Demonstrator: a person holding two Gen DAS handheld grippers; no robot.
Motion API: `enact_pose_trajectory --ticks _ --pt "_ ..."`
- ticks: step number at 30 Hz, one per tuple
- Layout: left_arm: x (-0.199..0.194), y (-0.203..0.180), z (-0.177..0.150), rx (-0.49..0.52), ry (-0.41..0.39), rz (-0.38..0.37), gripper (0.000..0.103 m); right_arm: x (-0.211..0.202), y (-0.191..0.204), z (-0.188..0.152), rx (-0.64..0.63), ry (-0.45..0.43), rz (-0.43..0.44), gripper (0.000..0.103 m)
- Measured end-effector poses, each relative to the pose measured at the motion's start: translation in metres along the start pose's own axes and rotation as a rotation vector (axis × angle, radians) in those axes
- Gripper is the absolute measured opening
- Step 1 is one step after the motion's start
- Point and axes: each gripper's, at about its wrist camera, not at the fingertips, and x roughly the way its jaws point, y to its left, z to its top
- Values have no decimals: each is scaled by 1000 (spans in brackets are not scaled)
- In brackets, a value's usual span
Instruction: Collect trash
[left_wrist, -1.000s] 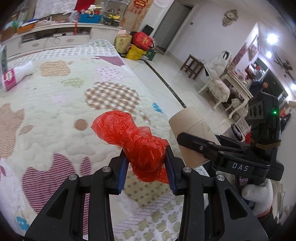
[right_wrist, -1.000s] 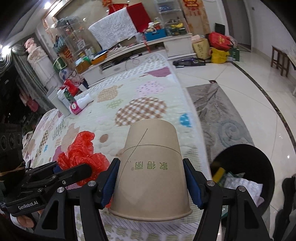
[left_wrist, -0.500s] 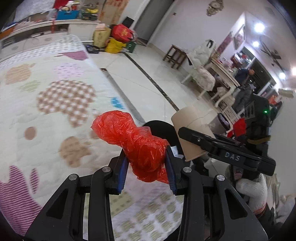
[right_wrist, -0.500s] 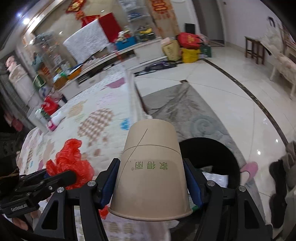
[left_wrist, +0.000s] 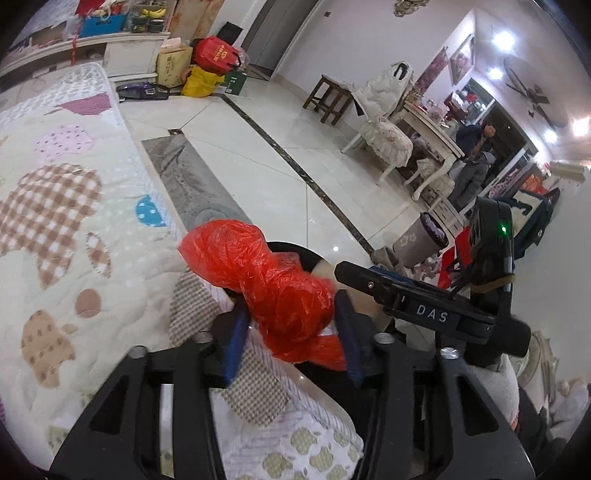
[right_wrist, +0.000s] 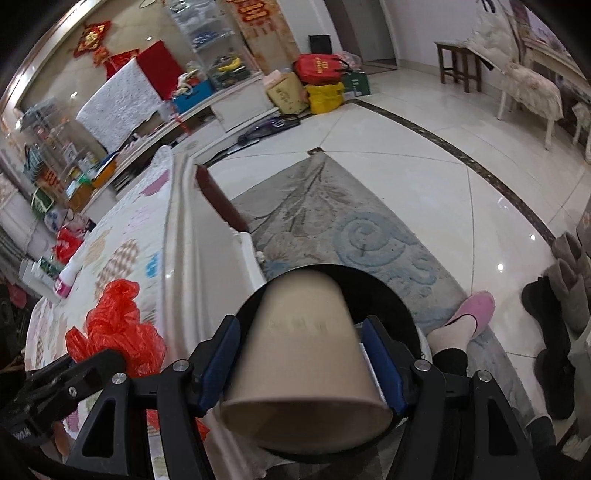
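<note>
While loose between just-parted jaws, crinkly red bag (left_wrist: 273, 288), left gripper (left_wrist: 290, 321); tapered paper cup (right_wrist: 303, 354), right gripper (right_wrist: 301, 332).

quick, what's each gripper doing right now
left gripper: just opening, red plastic bag loose between the pads
right gripper: just opening, paper cup slipping free

- The left gripper (left_wrist: 291, 332) is pointed steeply downward; its jaws have just been opening, with a gap seen beside the red bag (left_wrist: 273, 291) between them.
- The right gripper (right_wrist: 303, 365) is tilted downward just beside it; its jaws have just been opening around the blurred paper cup (right_wrist: 303, 354).
</note>
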Motion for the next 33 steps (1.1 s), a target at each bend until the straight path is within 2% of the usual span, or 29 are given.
enact_pose_trajectory --ticks 1,2,3,13,19,22,28,33 --pt "2 0 -1 5 -4 -13 62 0 -3 0 8 -1 -1 79" --pt "2 0 -1 7 -7 -18 67 0 -5 1 16 -4 0 80" --pt "2 0 -2 10 -13 -14 68 0 -7 0 21 -6 1 80" --pt "-13 -6 -13 70 -47 106 68 -12 1 -14 -6 -35 -18 80" --pt "-39 -5 -26 99 -126 219 68 -25 28 -26 -69 -97 -40 80" --pt "-49 -3 -32 103 -143 224 68 -32 42 -33 -95 -123 -46 80" --pt "-69 0 -39 115 -204 301 68 -45 61 -43 -107 -177 -50 80" --pt "-83 -4 -42 115 -241 326 68 -58 73 -53 -129 -243 -70 80"
